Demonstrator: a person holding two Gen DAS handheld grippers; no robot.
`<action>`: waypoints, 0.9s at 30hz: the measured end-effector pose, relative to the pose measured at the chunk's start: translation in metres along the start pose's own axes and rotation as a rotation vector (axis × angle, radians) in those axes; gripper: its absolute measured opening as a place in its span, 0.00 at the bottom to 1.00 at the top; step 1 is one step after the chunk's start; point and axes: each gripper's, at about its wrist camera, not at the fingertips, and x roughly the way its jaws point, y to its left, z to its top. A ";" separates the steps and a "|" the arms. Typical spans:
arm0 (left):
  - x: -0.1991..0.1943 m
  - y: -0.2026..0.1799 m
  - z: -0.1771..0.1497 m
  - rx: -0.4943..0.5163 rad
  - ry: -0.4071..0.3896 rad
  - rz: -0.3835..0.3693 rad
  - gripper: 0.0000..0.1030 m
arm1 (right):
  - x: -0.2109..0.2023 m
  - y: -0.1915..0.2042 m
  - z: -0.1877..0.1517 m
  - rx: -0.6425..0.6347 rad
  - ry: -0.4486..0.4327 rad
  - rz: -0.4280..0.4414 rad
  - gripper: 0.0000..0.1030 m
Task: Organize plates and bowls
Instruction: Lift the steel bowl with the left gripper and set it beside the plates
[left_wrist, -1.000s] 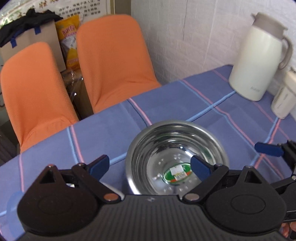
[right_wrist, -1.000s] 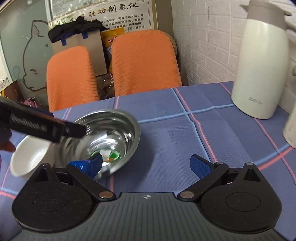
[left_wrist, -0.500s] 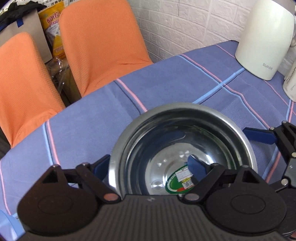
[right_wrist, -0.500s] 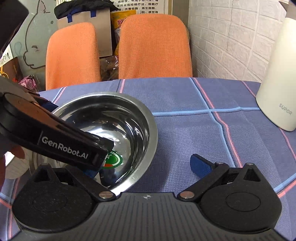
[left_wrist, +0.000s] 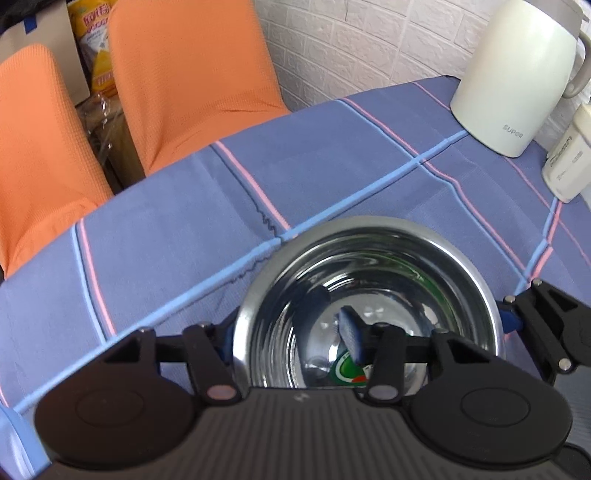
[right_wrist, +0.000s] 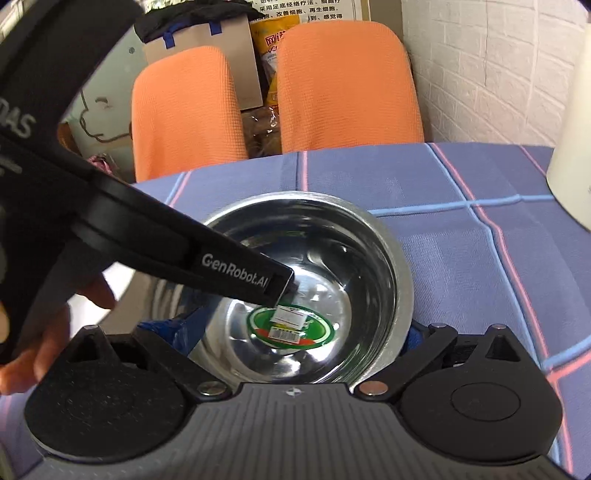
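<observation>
Straddling the near rim of the round stainless-steel bowl (left_wrist: 369, 295) on the blue plaid tablecloth (left_wrist: 184, 229), both tools clamp it: left gripper (left_wrist: 291, 339) and right gripper (right_wrist: 295, 332) each pinch the wall, one finger inside. Risk, judged: thin polished metal may slip if the two lifts differ.

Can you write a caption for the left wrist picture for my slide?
Left hand-held gripper pinching the steel bowl's rim on a blue checked tablecloth.
</observation>
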 end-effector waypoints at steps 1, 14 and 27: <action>-0.003 -0.001 -0.001 -0.006 0.001 -0.010 0.48 | -0.004 0.001 0.000 -0.003 -0.006 -0.005 0.87; -0.084 -0.058 -0.086 0.007 -0.043 0.002 0.44 | -0.099 0.030 -0.063 -0.043 -0.070 -0.048 0.87; -0.115 -0.079 -0.213 -0.014 -0.012 0.028 0.45 | -0.139 0.069 -0.147 -0.034 -0.005 0.023 0.88</action>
